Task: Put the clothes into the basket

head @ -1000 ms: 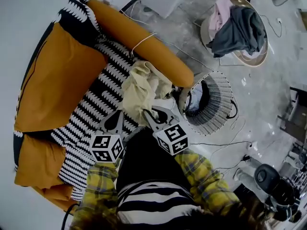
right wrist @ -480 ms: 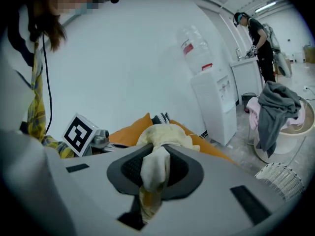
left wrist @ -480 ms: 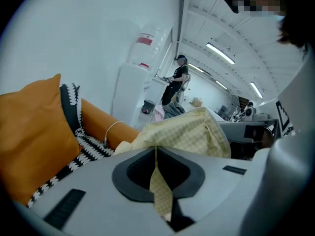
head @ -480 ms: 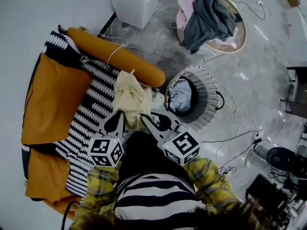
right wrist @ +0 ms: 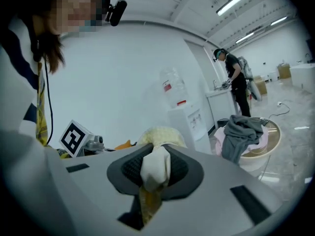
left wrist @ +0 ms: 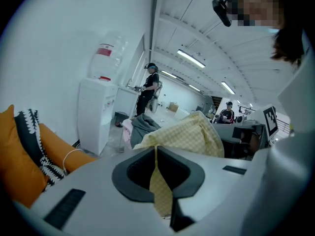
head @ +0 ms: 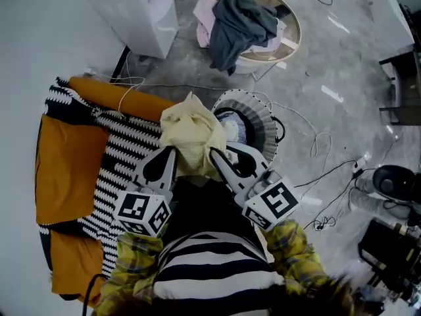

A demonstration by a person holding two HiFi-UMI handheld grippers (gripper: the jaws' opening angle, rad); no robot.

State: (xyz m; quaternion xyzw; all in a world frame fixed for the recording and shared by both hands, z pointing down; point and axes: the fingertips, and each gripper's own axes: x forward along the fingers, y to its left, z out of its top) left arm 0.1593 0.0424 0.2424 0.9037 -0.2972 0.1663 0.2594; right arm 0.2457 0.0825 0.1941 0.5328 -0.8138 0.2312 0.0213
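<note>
A pale yellow checked garment (head: 192,133) hangs bunched between both grippers, lifted over the sofa's front edge. My left gripper (head: 172,151) is shut on a fold of it, which shows as a thin yellow strip (left wrist: 158,181) pinched between the jaws. My right gripper (head: 214,155) is shut on another bunch of the garment (right wrist: 153,167). The round wood-rimmed basket (head: 294,20) stands on the floor farther off, with a grey cloth (head: 240,22) and a pink one inside. It also shows in the right gripper view as the basket (right wrist: 273,136) at the right.
A round wire-grille heater (head: 261,118) with trailing cables (head: 316,151) sits on the floor between me and the basket. A white water dispenser (head: 141,8) stands by the wall. The sofa (head: 62,157) has orange cushions and a black-and-white throw. People (left wrist: 149,85) stand far back.
Both grippers have risen with the yellow garment, lifting it off the sofa. The view has swung toward the heater and the basket.
</note>
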